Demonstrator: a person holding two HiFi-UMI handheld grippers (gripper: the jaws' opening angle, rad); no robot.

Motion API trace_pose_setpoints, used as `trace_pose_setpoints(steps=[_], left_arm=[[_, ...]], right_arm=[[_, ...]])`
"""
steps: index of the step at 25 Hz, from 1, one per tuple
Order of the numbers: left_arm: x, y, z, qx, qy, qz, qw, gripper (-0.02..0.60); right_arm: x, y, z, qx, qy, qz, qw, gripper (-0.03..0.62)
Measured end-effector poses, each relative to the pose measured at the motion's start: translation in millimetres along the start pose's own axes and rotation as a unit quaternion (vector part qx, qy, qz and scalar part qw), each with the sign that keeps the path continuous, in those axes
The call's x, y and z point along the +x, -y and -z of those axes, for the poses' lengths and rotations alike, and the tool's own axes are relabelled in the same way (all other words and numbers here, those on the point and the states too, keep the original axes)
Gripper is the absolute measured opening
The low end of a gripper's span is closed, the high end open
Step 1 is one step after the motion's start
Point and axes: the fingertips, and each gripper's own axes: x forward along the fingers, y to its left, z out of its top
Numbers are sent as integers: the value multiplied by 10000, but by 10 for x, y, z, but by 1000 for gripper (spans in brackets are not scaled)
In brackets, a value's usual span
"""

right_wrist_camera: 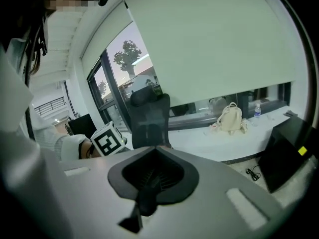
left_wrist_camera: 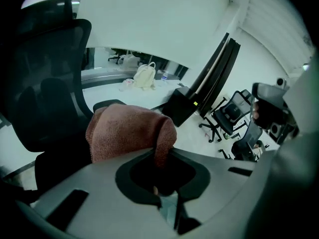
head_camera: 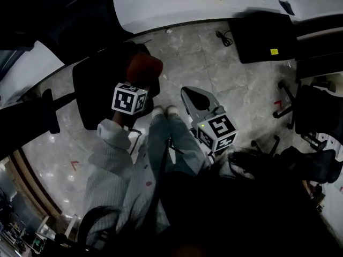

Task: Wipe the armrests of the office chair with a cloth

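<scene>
Left gripper view: left gripper [left_wrist_camera: 162, 158] clamps a reddish-brown terry cloth [left_wrist_camera: 127, 131] beside the black mesh office chair [left_wrist_camera: 45, 83], right gripper [head_camera: 188, 94] closed and empty; wiping apparently unstarted, the cloth must next meet a black armrest [head_camera: 51, 110].

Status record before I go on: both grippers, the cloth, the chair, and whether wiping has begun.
left gripper: shut on cloth
cloth: reddish-brown, bunched over the jaw tips
right gripper: shut, nothing in it, held beside the person's legs
chair: black, in front of the person, cloth above its seat edge
armrest: one shows across the seat from the cloth, apart from it
wiping: no contact with an armrest visible, likely not begun
</scene>
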Motion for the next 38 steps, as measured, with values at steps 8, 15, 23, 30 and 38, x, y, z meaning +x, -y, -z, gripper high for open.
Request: trace_pose_setpoints(steps=[8,15,23,30,38], left_arm=[[-236,431,708,-96,24,96,9999,25],[-1312,464,57,-234,2124,-795,9737,25],[-3198,1078,-753,223,4454,-1630,8801,25],[-3609,1345,-742,265,5003,-1742,8477,25],[-3649,1331,-674,237,5080,-1801,8419,25]], right_arm=[[-108,-473,-51,-430,102,-399,9982,2],[-376,-807,-377,-902,488,-535,9933,2],[-693,-1444,-1409,-1449,1727,-669,9719,2],[-853,-1717,-1603,-1631,2045,-910,9609,0],[-848,-1785,-1526,-1737,1918,-1054,9602,0]])
